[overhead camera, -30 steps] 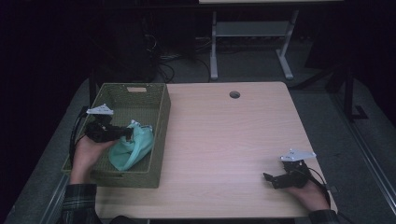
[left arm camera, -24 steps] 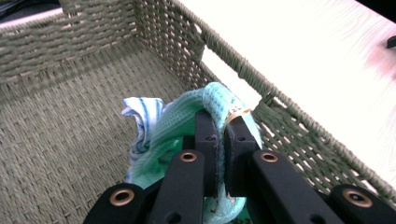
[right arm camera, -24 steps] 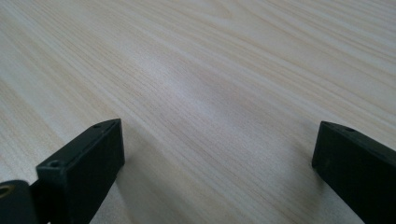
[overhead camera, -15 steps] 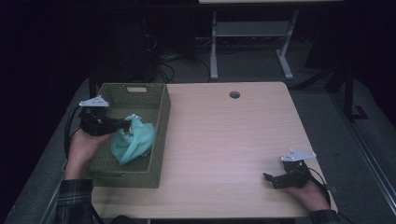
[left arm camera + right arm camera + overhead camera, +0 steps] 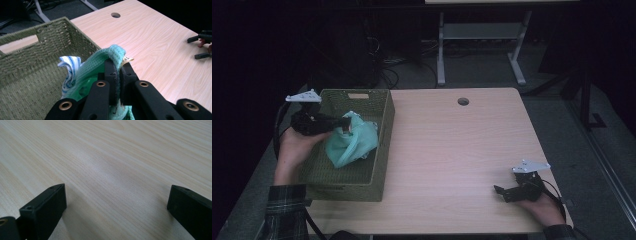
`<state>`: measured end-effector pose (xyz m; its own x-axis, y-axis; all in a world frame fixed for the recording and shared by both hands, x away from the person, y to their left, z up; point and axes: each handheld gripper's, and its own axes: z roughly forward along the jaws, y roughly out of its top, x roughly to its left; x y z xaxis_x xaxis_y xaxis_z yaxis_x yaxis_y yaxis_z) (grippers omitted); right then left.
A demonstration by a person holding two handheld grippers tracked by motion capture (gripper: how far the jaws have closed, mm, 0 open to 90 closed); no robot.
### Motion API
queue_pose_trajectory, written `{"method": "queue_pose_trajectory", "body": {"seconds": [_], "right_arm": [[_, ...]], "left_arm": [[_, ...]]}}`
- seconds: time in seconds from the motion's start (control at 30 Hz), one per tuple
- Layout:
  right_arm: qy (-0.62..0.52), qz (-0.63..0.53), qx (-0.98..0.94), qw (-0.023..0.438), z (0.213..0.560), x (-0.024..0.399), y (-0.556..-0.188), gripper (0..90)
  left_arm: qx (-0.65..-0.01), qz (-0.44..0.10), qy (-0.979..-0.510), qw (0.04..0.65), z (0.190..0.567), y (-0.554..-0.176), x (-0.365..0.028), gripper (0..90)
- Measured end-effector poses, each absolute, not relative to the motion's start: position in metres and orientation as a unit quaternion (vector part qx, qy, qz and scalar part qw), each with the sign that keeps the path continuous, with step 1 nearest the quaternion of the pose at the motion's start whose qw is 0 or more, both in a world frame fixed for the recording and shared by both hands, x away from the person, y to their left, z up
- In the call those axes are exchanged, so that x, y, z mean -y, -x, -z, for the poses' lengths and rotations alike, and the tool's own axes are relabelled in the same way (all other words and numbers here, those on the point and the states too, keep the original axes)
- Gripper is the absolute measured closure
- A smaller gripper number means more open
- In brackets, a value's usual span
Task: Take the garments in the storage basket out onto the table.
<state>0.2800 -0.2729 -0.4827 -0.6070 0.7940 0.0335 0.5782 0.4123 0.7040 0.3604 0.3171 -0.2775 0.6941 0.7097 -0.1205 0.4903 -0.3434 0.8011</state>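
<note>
A green cloth (image 5: 352, 142) hangs bunched in the left half of the high view, over the inside of a woven green basket (image 5: 379, 165), and it is pinched at its top fold by the left gripper (image 5: 343, 125), whose two black jaws are pressed together on the fabric. In the left gripper view the same cloth (image 5: 97, 67) drapes over the jaw tips in the lower middle of the frame, with a small pale tag poking out at the pinch, and a white cloth with blue stripes (image 5: 71, 68) is bunched right against it on the left. Behind them the basket wall (image 5: 37, 50) runs across the upper left of that frame. The basket sits on the left part of a pale wooden table (image 5: 462, 150), which has a round hole (image 5: 463, 101) near its far edge. At the lower right of the high view the right gripper (image 5: 502, 192) rests low by the table's near edge, well apart from the basket; in the right gripper view its jaws stand spread wide over bare wood (image 5: 112, 170), with nothing between them.
</note>
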Motion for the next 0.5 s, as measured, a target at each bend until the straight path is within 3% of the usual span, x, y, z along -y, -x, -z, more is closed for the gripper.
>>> {"method": "queue_pose_trajectory", "body": {"seconds": [0.5], "right_arm": [[-0.416,-0.348,-0.826,0.155,0.483,0.273,-0.28,1.9]], "left_arm": [[-0.341,-0.127,-0.806,0.466,0.232,-0.36,-0.306,85.8]]}}
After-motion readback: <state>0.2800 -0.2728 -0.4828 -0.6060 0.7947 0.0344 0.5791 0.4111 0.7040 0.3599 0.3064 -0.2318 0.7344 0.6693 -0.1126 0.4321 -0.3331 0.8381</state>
